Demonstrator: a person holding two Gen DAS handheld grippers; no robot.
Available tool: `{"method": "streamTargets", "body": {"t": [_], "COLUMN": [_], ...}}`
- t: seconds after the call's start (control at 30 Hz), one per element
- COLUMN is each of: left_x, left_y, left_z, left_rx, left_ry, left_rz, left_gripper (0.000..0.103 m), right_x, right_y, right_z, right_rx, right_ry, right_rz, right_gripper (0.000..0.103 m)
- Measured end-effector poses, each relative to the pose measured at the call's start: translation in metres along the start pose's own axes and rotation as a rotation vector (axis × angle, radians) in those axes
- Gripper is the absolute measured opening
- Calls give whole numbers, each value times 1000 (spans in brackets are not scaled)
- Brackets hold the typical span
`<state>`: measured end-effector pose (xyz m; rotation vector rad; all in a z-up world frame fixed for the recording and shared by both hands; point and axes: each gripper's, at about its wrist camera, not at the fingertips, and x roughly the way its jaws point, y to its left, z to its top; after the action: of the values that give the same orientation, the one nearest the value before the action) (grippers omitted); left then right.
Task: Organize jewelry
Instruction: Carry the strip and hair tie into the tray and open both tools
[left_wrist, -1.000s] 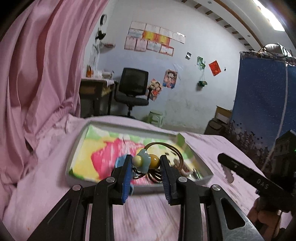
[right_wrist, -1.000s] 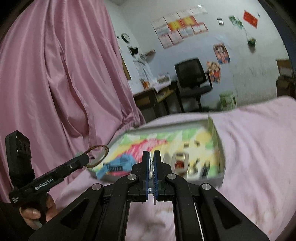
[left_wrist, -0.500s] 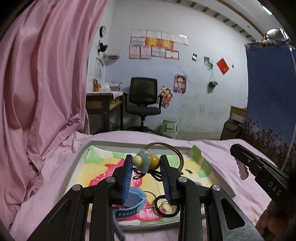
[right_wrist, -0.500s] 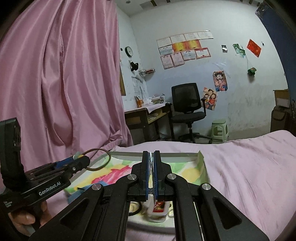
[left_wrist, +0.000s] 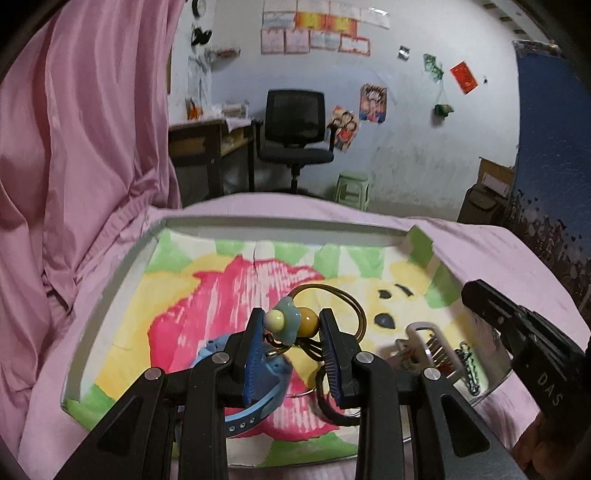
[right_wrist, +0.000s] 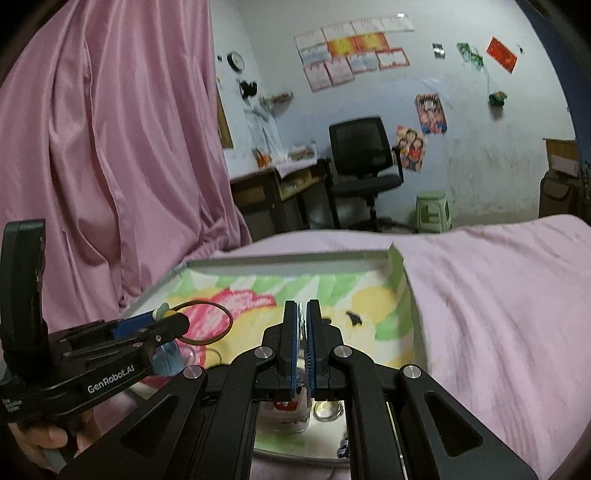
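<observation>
Left wrist: left hand-held gripper (left_wrist: 292, 325) clamps hair tie (left_wrist: 325, 314) by its beads, loop pointing forward-right above tray (left_wrist: 110, 295).

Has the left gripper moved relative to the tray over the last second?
Yes. The left gripper, shut on the hair tie, has come forward from the tray's near edge to over its colourful middle.

The tray (left_wrist: 110, 295) sat on the bedsheet (right_wrist: 498, 295), curtain (left_wrist: 74, 147) to its left, chair (left_wrist: 295, 125) and desk (left_wrist: 207, 144) behind, stool (left_wrist: 352, 188) right of the chair.
</observation>
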<state>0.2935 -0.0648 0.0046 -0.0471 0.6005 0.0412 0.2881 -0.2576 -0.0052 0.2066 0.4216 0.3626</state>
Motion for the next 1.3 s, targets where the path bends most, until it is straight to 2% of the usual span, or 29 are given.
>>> {"method": "streamTargets", "body": {"t": [0.33,0.8,0.87,0.9,0.93,1.0,1.07,1.13,1.2,1.3], "left_x": [1,1,1,1,0,-3,-7,-11,-18,-31], "left_y": [3,2,2,1,1,2,3,5,8,12], "left_z": [0,1,1,1,1,0,0,0,0,0], "left_rx": [13,11,12,13,15,13,6,-7,-25,-49], "left_ry": [8,11,10,10,8,-6,-22,-35,-58,-101], "left_rz": [6,6,0,-6,-10,-13,-11,-8,3,15], "left_gripper": [28,28,32,38,49,57,58,60,65,73], "right_x": [14,23,23,22,22,22,20,17,13,4], "right_y": [-3,-2,-2,-2,-3,-2,-2,-1,2,7], "right_z": [-12,-18,-18,-18,-18,-17,-17,-16,-15,-11], "right_rx": [1,-5,-5,-5,-3,0,-1,-7,-21,-42], "right_ry": [80,133,131,130,130,128,120,110,95,63], "right_rz": [0,-4,-7,-8,-10,-16,-23,-31,-45,-63], "right_gripper": [5,5,5,5,5,6,8,14,29,34]}}
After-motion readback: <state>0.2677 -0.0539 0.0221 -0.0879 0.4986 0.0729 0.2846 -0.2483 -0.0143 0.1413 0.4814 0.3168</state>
